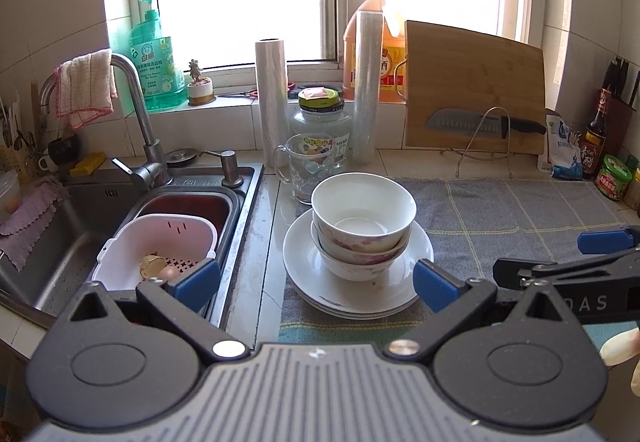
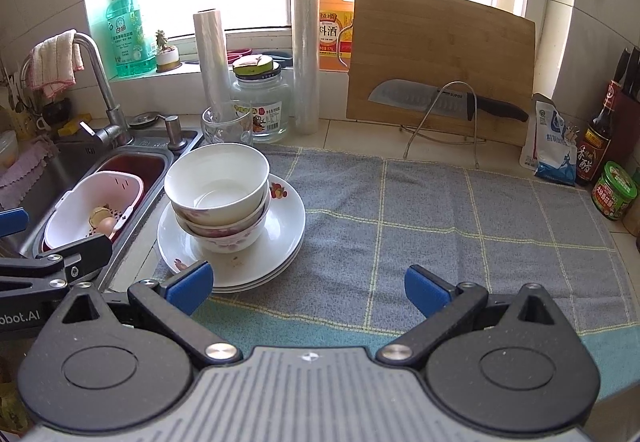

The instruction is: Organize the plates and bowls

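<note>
Three white bowls with pink flower prints (image 1: pixel 362 226) (image 2: pixel 218 196) are nested together on a stack of white plates (image 1: pixel 308 274) (image 2: pixel 280 230). The stack rests on the left end of a grey checked cloth (image 1: pixel 520 210) (image 2: pixel 440 210), beside the sink. My left gripper (image 1: pixel 316 282) is open, its blue pads spread just in front of the plates and holding nothing. My right gripper (image 2: pixel 306 288) is open too, over the cloth with its left pad near the plates' front rim. The right gripper's side (image 1: pixel 568 270) shows at the right of the left wrist view.
A steel sink (image 1: pixel 48 242) with a pink-white strainer basket (image 1: pixel 160 246) lies left of the stack. A glass mug (image 1: pixel 306 166), a jar (image 1: pixel 322 122) and two film rolls stand behind. A cutting board (image 2: pixel 440 58) with a knife (image 2: pixel 440 102) leans at the back; bottles and jars crowd the right.
</note>
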Demonstrator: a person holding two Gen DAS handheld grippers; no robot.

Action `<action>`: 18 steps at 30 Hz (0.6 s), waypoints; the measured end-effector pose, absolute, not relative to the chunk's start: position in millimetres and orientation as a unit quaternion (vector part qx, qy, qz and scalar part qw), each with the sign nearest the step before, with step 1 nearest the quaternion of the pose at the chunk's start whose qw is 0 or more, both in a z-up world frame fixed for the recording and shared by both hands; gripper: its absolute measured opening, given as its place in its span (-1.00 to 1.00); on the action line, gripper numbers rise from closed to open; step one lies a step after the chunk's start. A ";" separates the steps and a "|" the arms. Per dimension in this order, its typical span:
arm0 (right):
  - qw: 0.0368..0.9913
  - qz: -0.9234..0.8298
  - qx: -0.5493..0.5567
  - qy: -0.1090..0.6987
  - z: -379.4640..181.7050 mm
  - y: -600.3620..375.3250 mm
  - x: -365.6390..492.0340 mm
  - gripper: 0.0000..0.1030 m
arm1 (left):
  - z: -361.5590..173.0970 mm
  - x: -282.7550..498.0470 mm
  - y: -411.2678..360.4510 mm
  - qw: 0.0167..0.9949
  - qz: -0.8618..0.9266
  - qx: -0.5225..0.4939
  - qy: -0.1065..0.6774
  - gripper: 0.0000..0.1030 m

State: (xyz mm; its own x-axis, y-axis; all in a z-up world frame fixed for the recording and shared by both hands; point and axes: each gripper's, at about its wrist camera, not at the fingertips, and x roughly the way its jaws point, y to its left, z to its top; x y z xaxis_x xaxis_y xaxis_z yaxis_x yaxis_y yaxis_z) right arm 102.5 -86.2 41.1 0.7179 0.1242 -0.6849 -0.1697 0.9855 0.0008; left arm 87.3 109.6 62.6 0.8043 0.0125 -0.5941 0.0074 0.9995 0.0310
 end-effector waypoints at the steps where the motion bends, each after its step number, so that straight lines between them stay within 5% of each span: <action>1: 0.926 0.079 -0.031 0.367 41.2 -86.3 102.7 1.00 | 62.7 87.2 109.4 0.950 0.001 0.016 0.312 0.99; 18: 0.928 0.077 -0.034 0.364 42.1 -87.2 104.2 1.00 | 63.4 87.8 108.0 0.950 0.001 0.015 0.312 0.99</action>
